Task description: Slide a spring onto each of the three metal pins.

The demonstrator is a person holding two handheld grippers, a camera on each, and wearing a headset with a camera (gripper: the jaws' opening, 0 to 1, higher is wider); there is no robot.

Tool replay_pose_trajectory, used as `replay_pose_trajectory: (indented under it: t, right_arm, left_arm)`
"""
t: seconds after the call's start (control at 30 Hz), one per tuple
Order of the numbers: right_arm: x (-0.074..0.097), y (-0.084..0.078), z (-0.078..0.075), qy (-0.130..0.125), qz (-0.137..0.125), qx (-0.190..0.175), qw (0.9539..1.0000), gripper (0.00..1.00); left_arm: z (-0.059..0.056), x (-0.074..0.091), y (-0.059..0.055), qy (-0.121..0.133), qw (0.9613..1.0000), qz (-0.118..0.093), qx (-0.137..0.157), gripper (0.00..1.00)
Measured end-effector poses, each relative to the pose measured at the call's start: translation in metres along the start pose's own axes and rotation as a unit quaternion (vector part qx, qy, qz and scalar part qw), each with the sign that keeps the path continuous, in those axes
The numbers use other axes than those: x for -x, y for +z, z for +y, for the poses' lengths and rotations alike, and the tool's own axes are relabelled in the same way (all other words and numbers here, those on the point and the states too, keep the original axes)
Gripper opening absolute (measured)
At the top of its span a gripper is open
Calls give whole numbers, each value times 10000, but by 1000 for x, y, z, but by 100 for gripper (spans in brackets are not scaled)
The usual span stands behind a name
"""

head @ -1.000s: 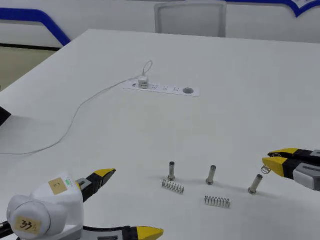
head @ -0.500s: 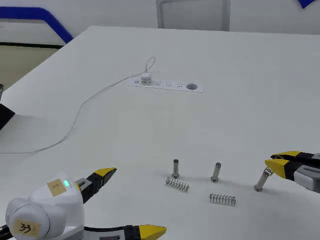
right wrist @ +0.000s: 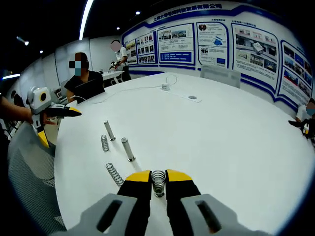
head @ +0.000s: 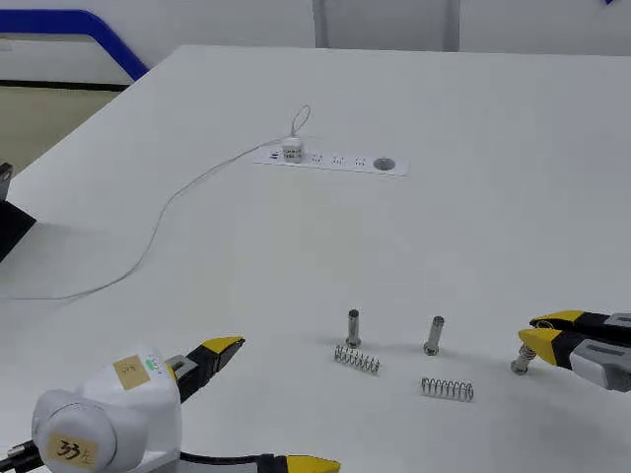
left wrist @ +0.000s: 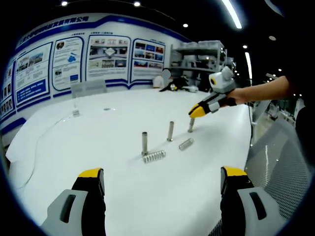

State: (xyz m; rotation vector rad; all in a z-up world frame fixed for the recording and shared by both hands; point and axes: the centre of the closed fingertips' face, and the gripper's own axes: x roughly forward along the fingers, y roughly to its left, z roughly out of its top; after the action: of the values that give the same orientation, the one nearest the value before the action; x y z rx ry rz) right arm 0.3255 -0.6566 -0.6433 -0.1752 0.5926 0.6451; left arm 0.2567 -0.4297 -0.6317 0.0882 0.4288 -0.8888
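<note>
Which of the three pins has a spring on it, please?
The pin at the right gripper's tips, under the held spring; the other two stand bare.

Left pin (head: 353, 327), middle pin (head: 435, 335), right pin (head: 518, 366) in row on table (head: 473, 197); one spring (head: 356, 359) before left, second spring (head: 447, 389) before middle.

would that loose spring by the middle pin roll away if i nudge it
Probably rolls: the loose spring lies on its side on the smooth white table. Likely light and squashy, being thin open wire coils, so a hard pinch may flex or flick it.
</note>
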Motion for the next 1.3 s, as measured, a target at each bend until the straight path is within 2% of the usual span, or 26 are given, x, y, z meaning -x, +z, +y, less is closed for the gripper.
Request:
replay_pose_trajectory:
  t: [0.5, 0.87, 0.97, 1.13, 1.3]
  right_arm:
    - [-14, -16, -1, -6, 187, 255, 9995, 11]
    - [-15, -14, -3, -35, 177, 342, 9993, 12]
    - [-14, -15, -4, -52, 164, 283, 9995, 18]
    - [-7, -11, -5, -77, 97, 306, 9995, 19]
    - [7, 1, -7, -119, -46, 303, 9995, 20]
  left_arm:
    - [0, -1, -4, -12, 9999, 101, 66, 100]
    - [2, 0, -5, 24, 9999, 100, 81, 100]
    - [3, 1, -3, 27, 9999, 67, 79, 100]
    - [7, 3, 7, 106, 9996, -154, 221, 100]
    - [8, 5, 11, 145, 9993, -221, 258, 100]
